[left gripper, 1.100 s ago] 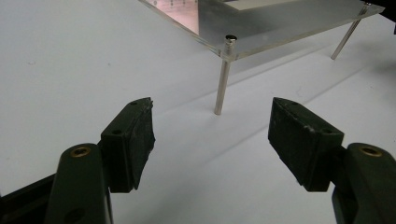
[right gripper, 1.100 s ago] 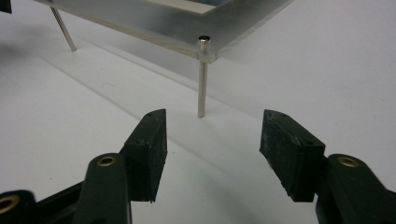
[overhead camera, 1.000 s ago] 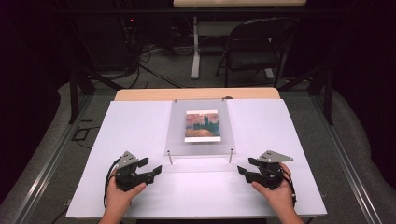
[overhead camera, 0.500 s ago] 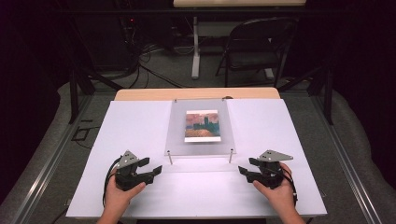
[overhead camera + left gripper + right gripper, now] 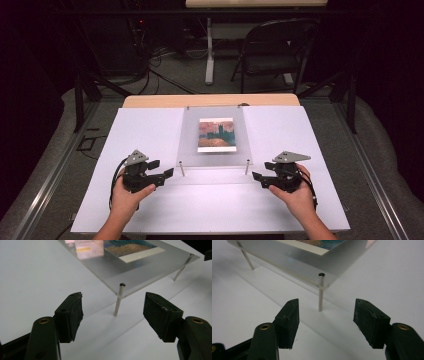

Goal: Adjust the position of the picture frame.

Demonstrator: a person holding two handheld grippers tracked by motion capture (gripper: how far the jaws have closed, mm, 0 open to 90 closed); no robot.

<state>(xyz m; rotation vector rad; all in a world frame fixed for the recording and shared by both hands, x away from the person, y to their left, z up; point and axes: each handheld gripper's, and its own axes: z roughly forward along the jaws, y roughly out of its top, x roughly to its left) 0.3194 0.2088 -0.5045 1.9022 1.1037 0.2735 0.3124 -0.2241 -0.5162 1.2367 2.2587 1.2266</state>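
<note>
Because each metal standoff props a near corner of the acrylic frame, we aim both claws there. Left gripper and right gripper gape wide, empty, a post just ahead of each; the right has just widened.

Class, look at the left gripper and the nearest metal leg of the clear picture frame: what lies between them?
Nothing: in the left gripper view, bare white table separates the open left gripper from the metal leg under the clear frame.

One clear panel bearing one picture, two metal posts at lower centre, two grippers, one chair at upper right.
</note>
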